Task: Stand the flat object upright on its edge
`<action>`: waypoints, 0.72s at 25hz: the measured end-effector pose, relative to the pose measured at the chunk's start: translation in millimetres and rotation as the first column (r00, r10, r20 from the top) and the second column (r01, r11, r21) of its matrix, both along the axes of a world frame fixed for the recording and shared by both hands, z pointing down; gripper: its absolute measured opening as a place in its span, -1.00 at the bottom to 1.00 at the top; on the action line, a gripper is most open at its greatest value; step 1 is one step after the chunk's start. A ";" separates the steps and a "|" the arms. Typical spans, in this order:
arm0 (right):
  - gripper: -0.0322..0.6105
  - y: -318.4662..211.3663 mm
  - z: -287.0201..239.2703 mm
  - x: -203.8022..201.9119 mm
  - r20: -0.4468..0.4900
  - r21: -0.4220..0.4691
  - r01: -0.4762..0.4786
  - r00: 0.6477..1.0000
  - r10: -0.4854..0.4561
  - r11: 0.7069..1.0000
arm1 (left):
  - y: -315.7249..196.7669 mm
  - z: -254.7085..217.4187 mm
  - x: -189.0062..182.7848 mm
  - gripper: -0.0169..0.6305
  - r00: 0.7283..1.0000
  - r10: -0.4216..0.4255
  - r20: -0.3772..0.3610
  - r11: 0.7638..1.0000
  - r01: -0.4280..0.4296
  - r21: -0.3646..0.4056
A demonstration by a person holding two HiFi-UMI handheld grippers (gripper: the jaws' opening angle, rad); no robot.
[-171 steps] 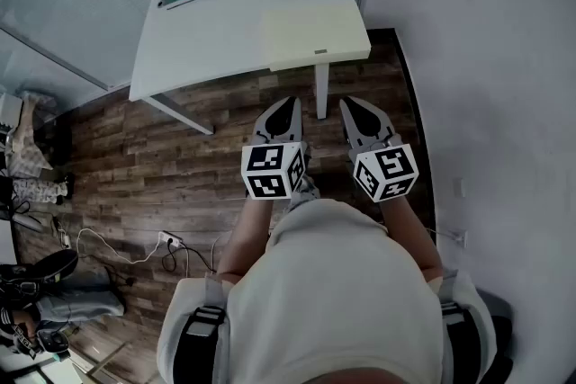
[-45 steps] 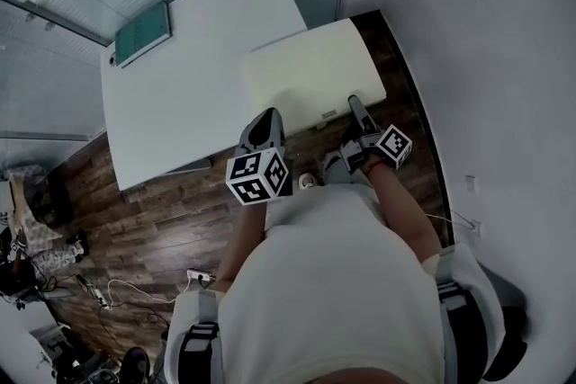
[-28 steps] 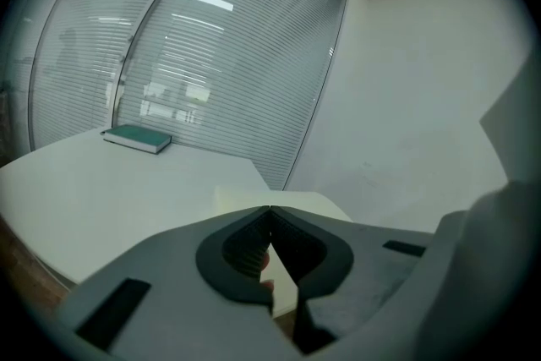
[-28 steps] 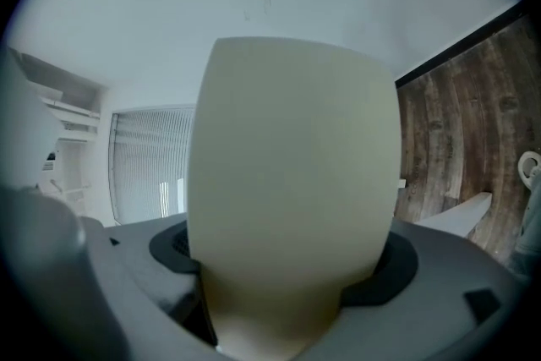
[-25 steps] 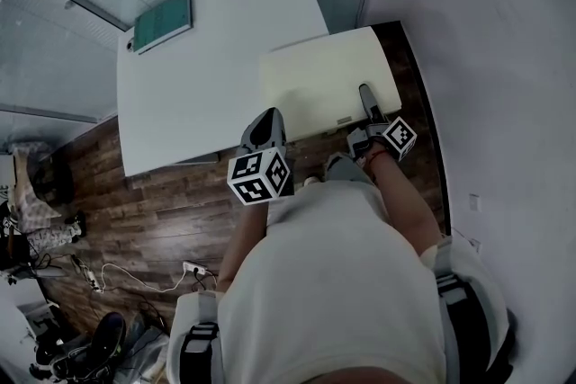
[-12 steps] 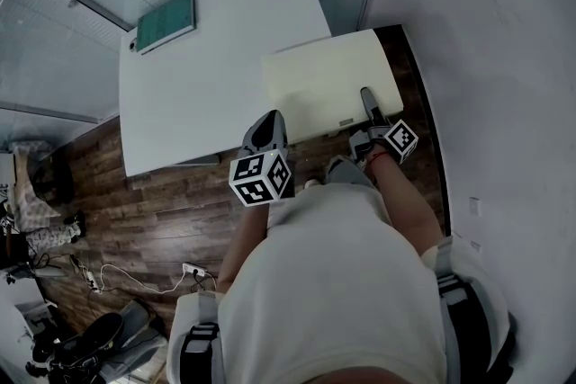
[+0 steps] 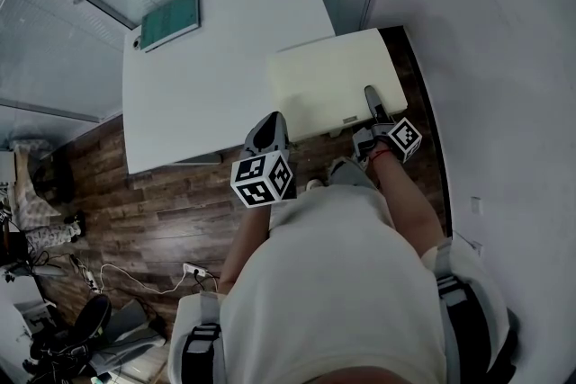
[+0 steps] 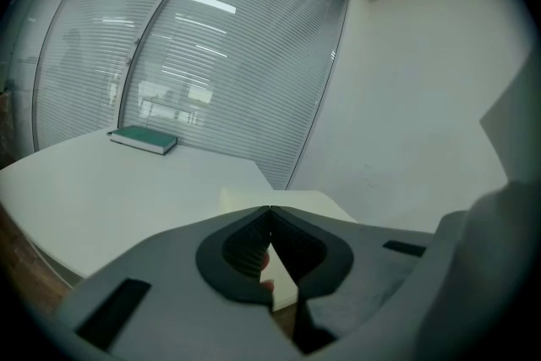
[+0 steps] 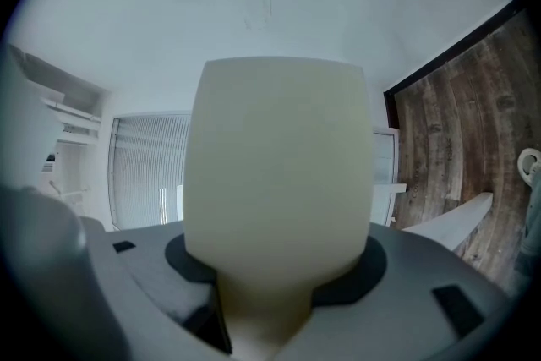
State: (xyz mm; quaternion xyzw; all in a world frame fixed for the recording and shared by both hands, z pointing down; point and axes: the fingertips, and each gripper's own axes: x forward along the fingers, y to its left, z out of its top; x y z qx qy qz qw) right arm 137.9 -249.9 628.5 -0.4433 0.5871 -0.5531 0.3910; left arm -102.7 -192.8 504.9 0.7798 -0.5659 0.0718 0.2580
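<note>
Cream board (image 7: 328,81) lies flat, level with the top of the white worktop (image 7: 216,85). It overlaps that worktop's right-hand corner, and its other side reaches out over the wood floor (image 7: 153,202) close to the wall (image 7: 486,31). The right hand-held gripper (image 7: 370,96) is at the board's near edge, towards the right corner, and is rolled onto its side. Its jaws have just been closing and now sit partly open on the board's thickness, one above and one below. In the right gripper view the board fills the whole space between the pads.

The left hand-held gripper (image 7: 273,120) hovers off the board's near left corner, tilted slightly down and touching nothing. Its jaw tips meet and it holds nothing (only a slice of the board's edge shows through the gap behind them).

A green book (image 7: 171,21) lies flat at the worktop's far left corner, well apart from both grippers, in front of the slatted blinds (image 8: 211,55).
</note>
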 end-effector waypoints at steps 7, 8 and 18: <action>-0.04 -2.1 -7.8 -4.0 -0.029 0.000 -0.007 1.000 0.007 1.000 | 6.6 3.6 -5.3 -0.89 1.000 -0.007 -0.017 1.000 0.008 0.007; -0.05 -2.0 -9.8 -4.5 -0.036 -0.002 -0.009 0.999 0.009 1.000 | 7.5 3.8 -6.0 -0.89 1.000 -0.008 -0.019 1.000 0.009 0.008; -0.05 -6.1 -59.0 -20.5 -0.199 0.052 0.040 0.979 -0.029 0.998 | 17.5 0.9 -20.5 -0.89 0.998 -0.035 -0.051 0.999 0.035 0.016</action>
